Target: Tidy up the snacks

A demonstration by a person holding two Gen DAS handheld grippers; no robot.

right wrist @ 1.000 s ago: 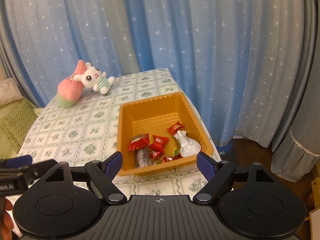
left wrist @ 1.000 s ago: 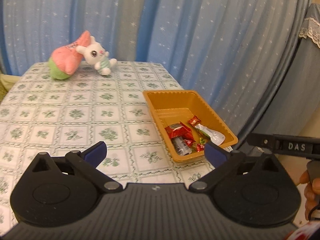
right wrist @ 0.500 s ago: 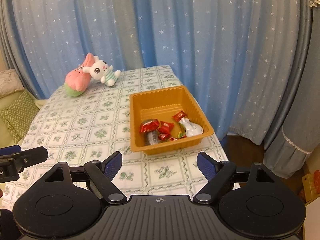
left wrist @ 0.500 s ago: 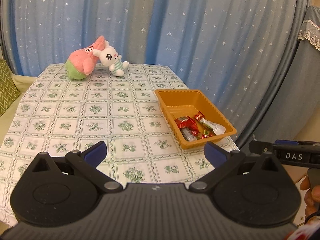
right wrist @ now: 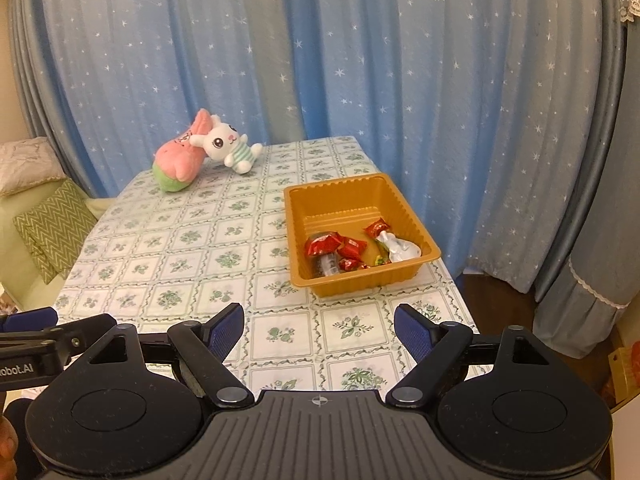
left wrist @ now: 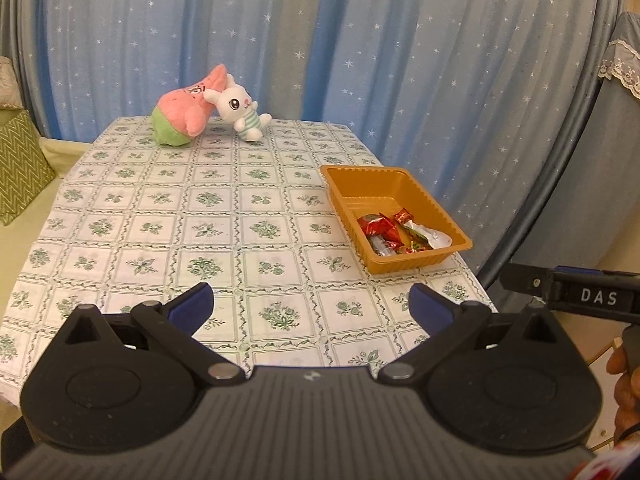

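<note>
An orange tray (left wrist: 368,178) (right wrist: 400,204) sits near the table's right edge and holds several wrapped snacks: red packets (left wrist: 376,225) (right wrist: 322,245) and a white pouch (left wrist: 434,237) (right wrist: 402,249). My left gripper (left wrist: 310,306) is open and empty, held above the table's near edge, left of and well short of the tray. My right gripper (right wrist: 319,330) is open and empty, also above the near edge, with the tray straight ahead. Each gripper shows at the edge of the other's view.
A pink and green plush (left wrist: 182,106) (right wrist: 176,160) and a white rabbit plush (left wrist: 240,108) (right wrist: 226,146) lie at the table's far end. Blue starred curtains hang behind. A green cushion (right wrist: 52,228) is off the table's left side.
Both grippers have pulled back and up from the tray, so it looks smaller and more of the table shows. The snacks have not moved.
</note>
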